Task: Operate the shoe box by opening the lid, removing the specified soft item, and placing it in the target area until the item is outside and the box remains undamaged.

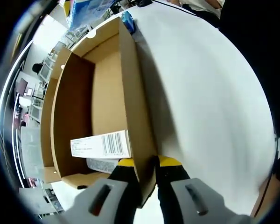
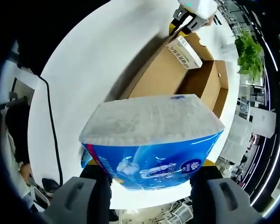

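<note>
An open brown cardboard shoe box (image 1: 107, 88) lies on the white table (image 1: 205, 107), its inside bare, with a white barcode label (image 1: 101, 144) on the near end wall. My left gripper (image 1: 147, 163) is shut on the box's side wall, one yellow-tipped jaw inside and one outside. In the right gripper view the box (image 2: 170, 70) lies beyond, with the left gripper (image 2: 186, 14) at its far end. My right gripper (image 2: 151, 175) is shut on a soft pack of tissues in blue and clear wrap (image 2: 151, 135), held above the table, outside the box.
A black cable (image 2: 51, 126) runs across the table on the left of the right gripper view. A green plant (image 2: 249, 51) and office desks (image 1: 32, 93) lie beyond the table. The box's lid flap (image 1: 47, 116) hangs open on the far side.
</note>
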The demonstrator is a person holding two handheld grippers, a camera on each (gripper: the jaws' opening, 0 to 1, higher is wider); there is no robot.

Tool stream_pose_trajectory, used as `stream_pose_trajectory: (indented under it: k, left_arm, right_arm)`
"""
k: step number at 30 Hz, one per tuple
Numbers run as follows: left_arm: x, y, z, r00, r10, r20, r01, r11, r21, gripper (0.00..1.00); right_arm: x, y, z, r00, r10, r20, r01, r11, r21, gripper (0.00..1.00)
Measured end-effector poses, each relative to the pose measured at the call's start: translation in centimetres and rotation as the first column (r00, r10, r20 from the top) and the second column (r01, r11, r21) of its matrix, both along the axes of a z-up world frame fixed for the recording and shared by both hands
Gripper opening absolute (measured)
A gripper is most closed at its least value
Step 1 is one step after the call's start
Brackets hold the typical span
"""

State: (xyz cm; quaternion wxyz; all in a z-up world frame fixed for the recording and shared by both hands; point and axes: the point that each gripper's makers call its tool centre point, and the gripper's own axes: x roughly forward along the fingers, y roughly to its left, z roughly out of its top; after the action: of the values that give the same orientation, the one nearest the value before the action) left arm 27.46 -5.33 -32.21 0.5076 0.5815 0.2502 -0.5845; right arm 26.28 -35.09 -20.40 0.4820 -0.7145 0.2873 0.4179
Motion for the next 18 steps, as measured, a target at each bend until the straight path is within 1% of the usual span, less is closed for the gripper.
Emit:
stream_pose_trajectory:
  k: [12,13,18]
  left_arm:
    - [0.0,0.0,0.0,1.000,-0.001,-0.002,0.001,1.000,0.000,0.11]
    - [0.0,0.0,0.0,1.000,-0.001,-0.002,0.001,1.000,0.000,0.11]
    - [0.0,0.0,0.0,1.000,-0.001,-0.002,0.001,1.000,0.000,0.11]
  right_arm:
    - [-0.6,-0.9,-0.1,1.000,-0.023,-0.007,0.023,1.000,0.000,0.68]
    - [-0.8,-1.0,-0.2,0.999,-0.034,-0.012,0.034,0.999,0.003,0.68]
    - [-1.4,-1.2,-0.1,0.999,-0.038,-0.014,0.038,0.999,0.000,0.68]
